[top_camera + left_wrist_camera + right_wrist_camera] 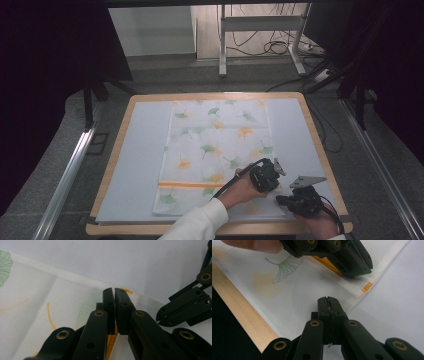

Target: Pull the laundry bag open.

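Note:
A white cloth (215, 145) printed with green and orange ginkgo leaves lies flat on the pale mat (142, 150). An orange stripe (185, 185) crosses it near the front. My left gripper (275, 189) sits at the cloth's right edge where the stripe ends. In the left gripper view its jaws (114, 291) are closed together on the hem of the cloth (37, 302). My right gripper (278, 200) lies just nearer, at the front right corner. Its jaws (328, 299) are shut with a thin pale strip of cloth (294, 295) between them. The left gripper (364, 271) rests close ahead.
The mat covers a wooden table (320, 150), whose front edge (244, 322) runs close beside the cloth. A metal stand (222, 45) and loose cables (280, 47) lie on the floor beyond the table. Rails (70, 170) flank both sides.

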Available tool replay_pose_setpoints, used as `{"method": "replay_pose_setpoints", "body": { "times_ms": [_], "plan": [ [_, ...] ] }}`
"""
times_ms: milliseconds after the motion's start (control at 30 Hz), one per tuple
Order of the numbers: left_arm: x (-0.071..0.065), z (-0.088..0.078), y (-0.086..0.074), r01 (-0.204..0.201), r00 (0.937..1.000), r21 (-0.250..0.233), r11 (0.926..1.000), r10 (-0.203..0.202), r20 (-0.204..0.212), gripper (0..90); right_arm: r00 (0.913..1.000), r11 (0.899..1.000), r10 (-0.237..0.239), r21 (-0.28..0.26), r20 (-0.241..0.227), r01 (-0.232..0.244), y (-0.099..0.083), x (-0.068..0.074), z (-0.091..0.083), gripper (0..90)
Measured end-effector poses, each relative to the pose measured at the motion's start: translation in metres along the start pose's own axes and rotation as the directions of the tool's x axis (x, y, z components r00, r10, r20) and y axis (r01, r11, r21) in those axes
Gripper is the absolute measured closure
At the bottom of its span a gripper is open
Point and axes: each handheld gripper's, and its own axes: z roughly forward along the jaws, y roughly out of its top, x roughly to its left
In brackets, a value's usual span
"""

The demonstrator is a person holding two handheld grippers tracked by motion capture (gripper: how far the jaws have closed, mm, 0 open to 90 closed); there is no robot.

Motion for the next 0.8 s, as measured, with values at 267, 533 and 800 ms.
{"method": "replay_pose_setpoints", "body": {
  "times_ms": [267,533,800],
  "plan": [
    [0.000,0.000,-0.001,0.026,0.9996,-0.009,0.9996,-0.026,0.006,90.0,0.9989,1.000,-0.004,-0.015,0.046,0.005,0.003,0.001,-0.002,88.9],
    [0.000,0.000,-0.006,0.028,0.9996,-0.043,0.9987,-0.028,-0.001,90.0,0.9959,0.998,0.057,-0.026,0.071,-0.056,0.012,-0.011,0.007,89.3],
    [-0.006,0.000,-0.006,-0.005,0.9986,-0.042,0.9991,0.003,-0.052,90.0,0.9910,0.992,0.124,-0.031,0.052,-0.122,0.011,-0.016,0.006,89.7]
  ]
}}
